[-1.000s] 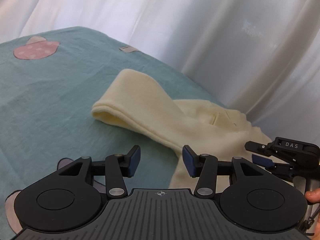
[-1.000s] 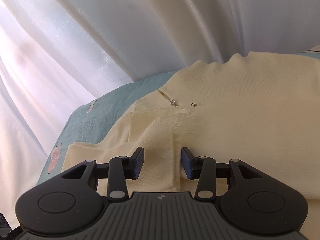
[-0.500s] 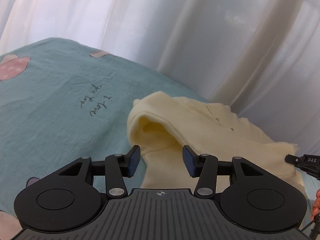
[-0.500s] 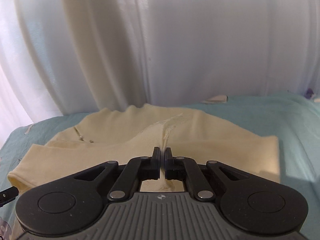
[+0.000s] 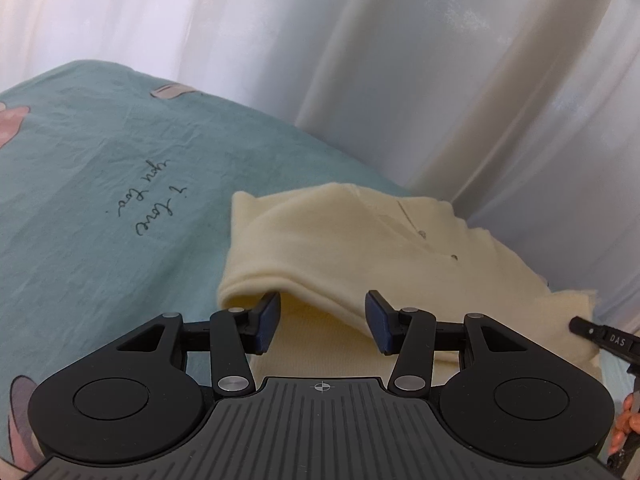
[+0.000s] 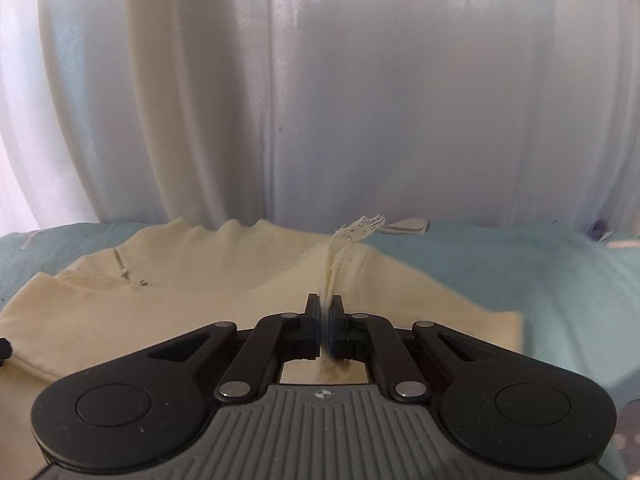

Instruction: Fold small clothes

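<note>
One cream garment (image 5: pixel 340 248) lies on the teal sheet (image 5: pixel 100 200), close to the white curtain (image 5: pixel 400 80). The right gripper (image 6: pixel 325 320) has its jaws clamped on a thin pinch near the frayed edge (image 6: pixel 360 230); this thin hold could slip or tear threads if pulled hard. The left gripper (image 5: pixel 322 320) has its jaws apart over the rolled fold, pressing nothing, so that side may unroll. Fabric under both grippers is hidden.
</note>
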A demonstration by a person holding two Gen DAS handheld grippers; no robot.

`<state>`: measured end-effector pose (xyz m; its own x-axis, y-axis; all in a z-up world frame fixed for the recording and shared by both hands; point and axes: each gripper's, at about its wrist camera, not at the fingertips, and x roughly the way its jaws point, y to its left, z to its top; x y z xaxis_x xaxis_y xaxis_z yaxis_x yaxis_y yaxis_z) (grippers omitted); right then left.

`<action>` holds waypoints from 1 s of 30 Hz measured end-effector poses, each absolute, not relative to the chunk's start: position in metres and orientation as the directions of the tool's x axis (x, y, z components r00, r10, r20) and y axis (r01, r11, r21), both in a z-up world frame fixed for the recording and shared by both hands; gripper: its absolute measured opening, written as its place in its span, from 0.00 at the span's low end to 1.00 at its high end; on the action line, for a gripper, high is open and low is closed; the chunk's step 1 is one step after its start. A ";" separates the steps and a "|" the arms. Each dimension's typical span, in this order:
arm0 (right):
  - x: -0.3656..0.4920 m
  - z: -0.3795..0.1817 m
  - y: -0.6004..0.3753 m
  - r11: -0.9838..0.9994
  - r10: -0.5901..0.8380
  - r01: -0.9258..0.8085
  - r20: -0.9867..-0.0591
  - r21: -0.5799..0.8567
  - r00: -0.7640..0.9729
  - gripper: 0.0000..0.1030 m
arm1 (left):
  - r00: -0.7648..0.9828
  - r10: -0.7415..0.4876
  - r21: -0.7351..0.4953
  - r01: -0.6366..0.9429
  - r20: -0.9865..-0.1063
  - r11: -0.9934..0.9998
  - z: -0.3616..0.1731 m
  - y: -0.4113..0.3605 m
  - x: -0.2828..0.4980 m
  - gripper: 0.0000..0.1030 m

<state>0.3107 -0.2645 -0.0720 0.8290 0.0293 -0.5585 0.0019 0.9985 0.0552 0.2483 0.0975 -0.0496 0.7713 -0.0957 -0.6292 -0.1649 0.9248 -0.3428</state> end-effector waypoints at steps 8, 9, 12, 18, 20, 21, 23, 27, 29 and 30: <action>0.320 -0.085 -0.293 0.995 0.024 0.037 -0.610 0.087 0.792 0.03 | 0.764 -0.081 -0.244 -0.102 -0.640 0.964 -0.043 0.085 0.240 0.51; 0.322 -0.090 -0.294 0.995 0.032 0.034 -0.623 0.094 0.781 0.03 | 0.769 -0.061 -0.234 -0.117 -0.636 0.965 -0.042 0.086 0.240 0.51; 0.321 -0.096 -0.302 0.987 0.070 0.036 -0.622 0.156 0.780 0.03 | 0.761 -0.057 -0.263 -0.152 -0.646 0.953 -0.045 0.093 0.247 0.49; 0.321 -0.099 -0.306 0.987 0.020 0.082 -0.622 0.136 0.783 0.03 | 0.744 -0.077 -0.276 -0.149 -0.664 0.949 -0.041 0.094 0.249 0.45; 0.319 -0.100 -0.311 0.982 0.023 0.102 -0.632 0.161 0.774 0.04 | 0.731 -0.108 -0.266 -0.103 -0.674 0.959 -0.033 0.090 0.246 0.47; 0.316 -0.097 -0.315 0.978 0.001 0.130 -0.628 0.164 0.778 0.07 | 0.728 -0.132 -0.264 -0.070 -0.673 0.962 -0.028 0.088 0.243 0.47; 0.305 -0.089 -0.321 0.968 -0.058 0.191 -0.598 0.162 0.799 0.12 | 0.730 -0.188 -0.268 0.007 -0.657 0.963 -0.014 0.085 0.238 0.50; 0.298 -0.080 -0.319 0.960 0.037 0.130 -0.576 0.246 0.817 0.15 | 0.780 -0.203 -0.248 0.063 -0.592 0.967 0.005 0.081 0.234 0.61; 0.303 -0.084 -0.301 0.974 0.087 0.054 -0.591 0.218 0.802 0.15 | 0.789 -0.162 -0.189 0.060 -0.593 0.980 -0.001 0.072 0.251 0.59; 0.305 -0.087 -0.292 0.980 0.105 0.022 -0.600 0.200 0.793 0.15 | 0.789 -0.143 -0.156 0.060 -0.597 0.986 -0.008 0.067 0.261 0.55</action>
<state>0.3054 -0.2919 -0.0874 0.7930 0.1049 -0.6001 0.0217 0.9796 0.1999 0.2606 0.0667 -0.0083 0.7893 -0.1425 -0.5972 0.0597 0.9859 -0.1564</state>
